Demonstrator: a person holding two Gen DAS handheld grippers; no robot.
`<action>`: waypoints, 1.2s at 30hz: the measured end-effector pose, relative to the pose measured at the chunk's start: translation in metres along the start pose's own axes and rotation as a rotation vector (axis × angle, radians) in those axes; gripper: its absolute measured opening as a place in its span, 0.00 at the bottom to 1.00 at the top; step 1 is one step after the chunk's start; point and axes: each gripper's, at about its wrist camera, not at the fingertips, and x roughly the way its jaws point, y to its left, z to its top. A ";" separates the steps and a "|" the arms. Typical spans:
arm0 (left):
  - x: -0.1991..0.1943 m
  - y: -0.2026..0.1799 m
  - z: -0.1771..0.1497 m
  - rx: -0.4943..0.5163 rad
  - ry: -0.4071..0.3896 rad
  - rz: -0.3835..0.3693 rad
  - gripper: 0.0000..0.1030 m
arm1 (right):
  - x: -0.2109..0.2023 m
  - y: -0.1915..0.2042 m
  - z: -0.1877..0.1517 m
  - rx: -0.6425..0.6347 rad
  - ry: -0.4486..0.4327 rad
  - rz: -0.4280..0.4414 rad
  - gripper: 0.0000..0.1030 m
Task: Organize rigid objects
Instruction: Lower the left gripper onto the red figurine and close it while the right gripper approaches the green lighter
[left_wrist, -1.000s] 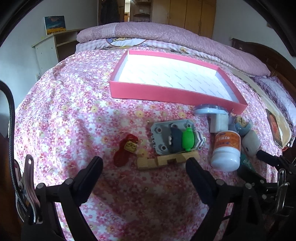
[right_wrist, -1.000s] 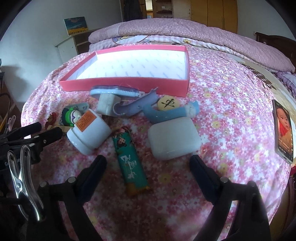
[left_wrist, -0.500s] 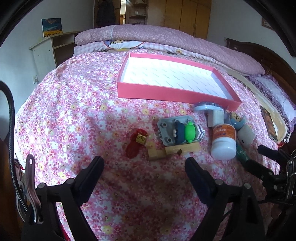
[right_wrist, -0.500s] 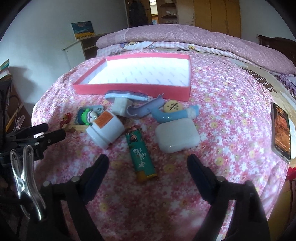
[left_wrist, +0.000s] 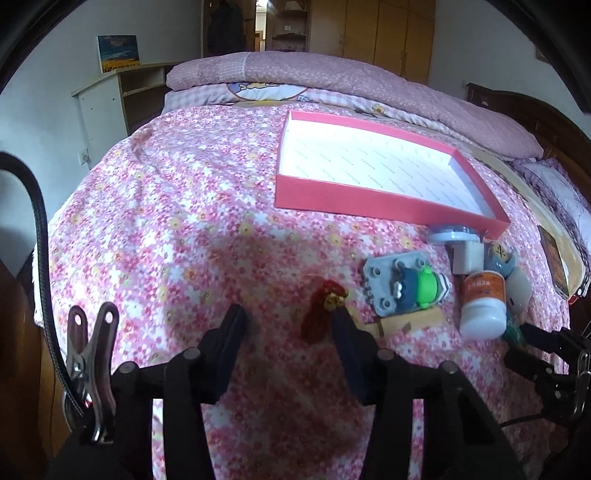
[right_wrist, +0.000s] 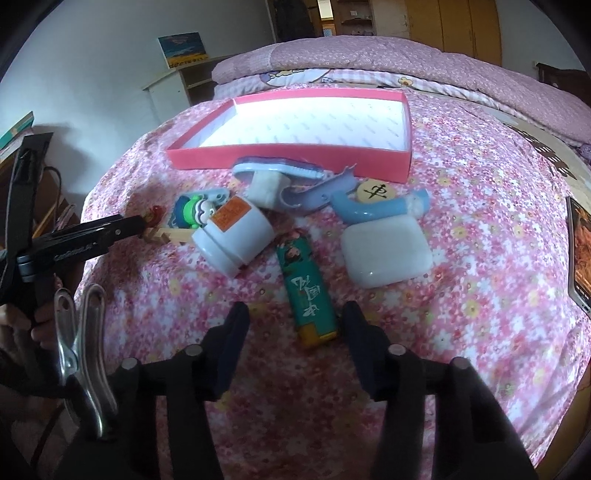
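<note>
From the left wrist, the left hand-held gripper (left_wrist: 286, 325) hung over the flowered bedspread (left_wrist: 166, 229), its jaws closing with only cloth between them. A small red figure (left_wrist: 321, 310) lay just beyond the right fingertip, which partly hid it, and I could not tell whether they touched. To the right sat a grey block with a green toy (left_wrist: 404, 282), a wooden piece (left_wrist: 413, 319) and a white bottle (left_wrist: 482, 302). The pink tray (left_wrist: 373, 203) stood farther back, with nothing inside it.

From the right wrist, the right hand-held gripper (right_wrist: 293, 321) was likewise closing, its jaws not pressing on anything. The yellow end of a green lighter (right_wrist: 308, 288) lay between the fingertips, apart from both. A white case (right_wrist: 386, 251) lay to the lighter's right, the white bottle (right_wrist: 236, 232) to its left, and a blue tube with a round token (right_wrist: 376, 203) beyond. The left hand-held gripper (right_wrist: 136, 223) reached in from the left edge.
</note>
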 end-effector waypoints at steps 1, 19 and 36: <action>0.002 -0.001 0.002 0.005 0.002 -0.007 0.50 | 0.000 0.000 0.001 0.000 -0.001 -0.001 0.49; 0.025 -0.016 0.010 0.074 0.007 0.023 0.52 | 0.012 0.004 0.006 -0.044 0.004 -0.026 0.44; 0.012 -0.015 0.000 0.024 0.003 -0.050 0.22 | 0.009 -0.007 0.006 0.019 -0.020 -0.024 0.23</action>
